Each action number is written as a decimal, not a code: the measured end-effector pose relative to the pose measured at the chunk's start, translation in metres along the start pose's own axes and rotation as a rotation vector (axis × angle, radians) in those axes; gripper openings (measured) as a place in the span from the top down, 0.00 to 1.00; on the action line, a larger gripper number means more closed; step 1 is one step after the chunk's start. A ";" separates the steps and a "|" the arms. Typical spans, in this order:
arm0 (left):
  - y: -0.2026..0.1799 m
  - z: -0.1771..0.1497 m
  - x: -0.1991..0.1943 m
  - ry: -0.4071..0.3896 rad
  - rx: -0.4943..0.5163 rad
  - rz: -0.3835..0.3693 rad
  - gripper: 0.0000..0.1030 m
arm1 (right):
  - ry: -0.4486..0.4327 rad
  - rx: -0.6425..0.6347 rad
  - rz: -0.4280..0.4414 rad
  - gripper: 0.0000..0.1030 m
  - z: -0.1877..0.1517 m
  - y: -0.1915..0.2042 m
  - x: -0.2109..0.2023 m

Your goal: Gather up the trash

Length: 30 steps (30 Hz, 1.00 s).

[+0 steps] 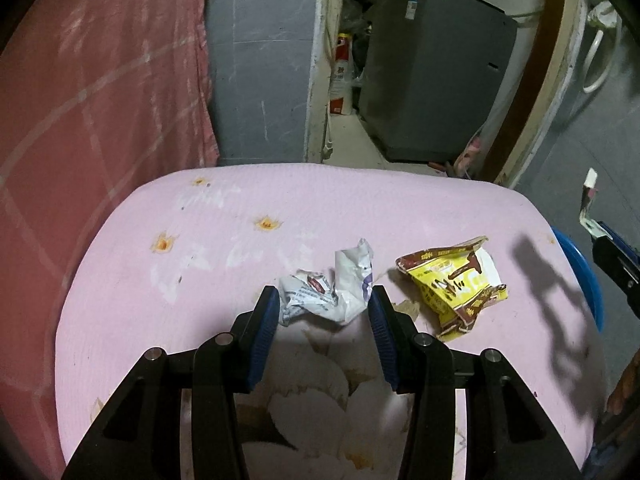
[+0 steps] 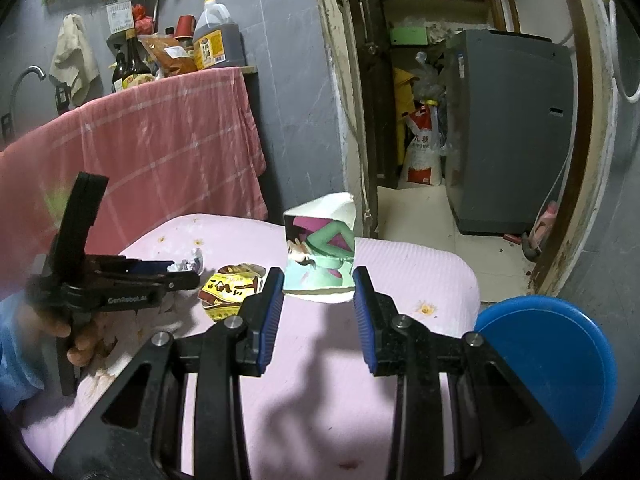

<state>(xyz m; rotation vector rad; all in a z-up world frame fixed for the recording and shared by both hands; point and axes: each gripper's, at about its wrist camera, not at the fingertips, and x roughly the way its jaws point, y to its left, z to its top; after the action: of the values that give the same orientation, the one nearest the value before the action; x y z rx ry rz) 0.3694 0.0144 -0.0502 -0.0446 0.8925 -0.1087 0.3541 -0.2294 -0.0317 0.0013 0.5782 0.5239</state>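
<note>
The left gripper (image 1: pixel 324 300) has its jaws apart around the crumpled paper (image 1: pixel 332 290), not yet pressing it; the yellow wrapper (image 1: pixel 456 284) lies beside it on the pink worktop (image 1: pixel 140 320). The right gripper (image 2: pixel 318 284) holds a carton (image 2: pixel 320 252) clamped. Both scraps remain to collect; behind, a doorway shows a grey machine (image 2: pixel 508 128).

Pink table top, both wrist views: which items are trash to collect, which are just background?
Trash: crumpled white paper wrapper; yellow-and-brown torn snack packet; pink-and-green printed carton.
Background: round blue plastic lid; grey washing machine; pink checked cloth.
</note>
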 end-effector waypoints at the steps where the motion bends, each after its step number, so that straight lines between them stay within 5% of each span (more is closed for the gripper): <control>1: -0.001 0.002 0.001 -0.001 0.003 0.004 0.61 | 0.001 0.001 0.001 0.67 0.000 0.000 0.000; 14: -0.005 0.004 -0.003 -0.041 0.003 -0.004 0.78 | -0.005 0.007 0.000 0.67 -0.001 -0.001 0.000; 30: -0.033 0.023 -0.064 -0.348 -0.056 -0.143 0.79 | -0.186 0.042 -0.015 0.67 0.008 -0.009 -0.037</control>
<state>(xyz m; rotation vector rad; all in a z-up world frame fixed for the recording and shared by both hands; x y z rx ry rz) 0.3449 -0.0112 0.0167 -0.1749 0.5434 -0.2028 0.3361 -0.2538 -0.0065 0.0841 0.4074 0.4907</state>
